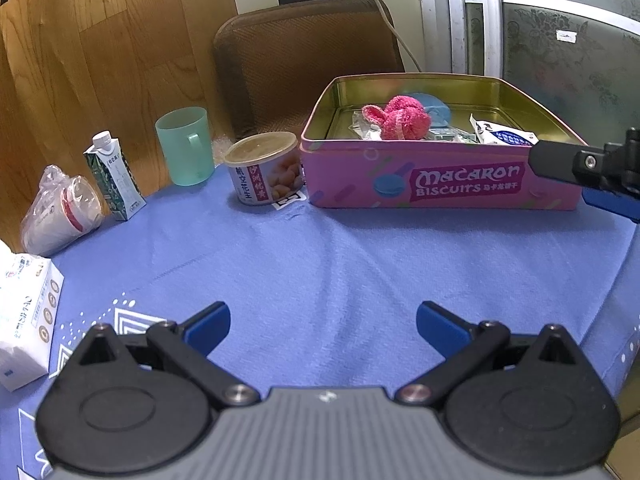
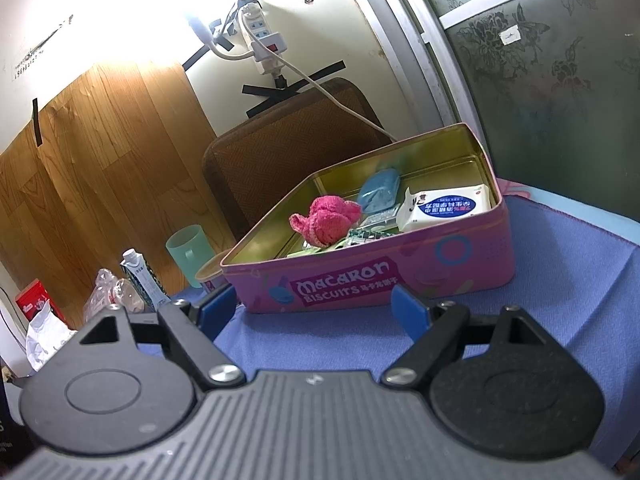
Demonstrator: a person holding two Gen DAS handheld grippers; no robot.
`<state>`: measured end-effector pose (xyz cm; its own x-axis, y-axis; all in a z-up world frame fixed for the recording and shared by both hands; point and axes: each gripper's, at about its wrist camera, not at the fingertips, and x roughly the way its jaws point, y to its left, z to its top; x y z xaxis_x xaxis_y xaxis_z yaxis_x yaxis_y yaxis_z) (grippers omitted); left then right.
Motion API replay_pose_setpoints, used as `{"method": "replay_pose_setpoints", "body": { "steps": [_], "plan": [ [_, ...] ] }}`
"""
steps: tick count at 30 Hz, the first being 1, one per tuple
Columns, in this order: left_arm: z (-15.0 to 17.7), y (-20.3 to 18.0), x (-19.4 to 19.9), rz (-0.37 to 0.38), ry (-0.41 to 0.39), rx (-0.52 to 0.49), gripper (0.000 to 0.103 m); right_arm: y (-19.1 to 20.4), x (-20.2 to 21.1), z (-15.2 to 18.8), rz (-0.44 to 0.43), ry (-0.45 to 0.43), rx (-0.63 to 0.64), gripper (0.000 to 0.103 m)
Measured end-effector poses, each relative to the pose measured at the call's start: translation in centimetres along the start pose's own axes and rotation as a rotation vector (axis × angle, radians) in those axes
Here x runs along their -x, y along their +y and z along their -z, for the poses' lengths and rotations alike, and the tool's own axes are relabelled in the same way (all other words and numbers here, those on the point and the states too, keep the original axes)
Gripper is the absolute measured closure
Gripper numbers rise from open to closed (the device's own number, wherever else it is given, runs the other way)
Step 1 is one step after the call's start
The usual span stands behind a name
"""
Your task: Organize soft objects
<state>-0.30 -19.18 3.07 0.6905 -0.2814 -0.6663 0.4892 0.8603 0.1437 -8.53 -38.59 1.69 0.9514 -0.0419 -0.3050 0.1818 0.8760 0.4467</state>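
A pink Macaron Biscuits tin stands open on the blue tablecloth. Inside lie a fluffy pink sock ball, a blue soft pouch, a white tissue pack and small packets. My left gripper is open over bare cloth, well in front of the tin, with nothing between its fingers. My right gripper is open just before the tin's front wall, empty. One of its fingers shows at the right edge of the left wrist view.
Left of the tin stand a peanut can, a green mug, a small milk carton and bagged cups. A white tissue box sits at the near left. A brown chair back stands behind.
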Motion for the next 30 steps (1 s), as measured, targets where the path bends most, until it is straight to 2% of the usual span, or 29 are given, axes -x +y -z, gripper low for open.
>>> {"method": "replay_pose_setpoints", "body": {
  "steps": [30],
  "plan": [
    [0.14,-0.16,-0.20,0.000,0.005,-0.010,0.000,-0.23,0.13,-0.07,0.000,-0.005,-0.001,0.016]
  ]
}}
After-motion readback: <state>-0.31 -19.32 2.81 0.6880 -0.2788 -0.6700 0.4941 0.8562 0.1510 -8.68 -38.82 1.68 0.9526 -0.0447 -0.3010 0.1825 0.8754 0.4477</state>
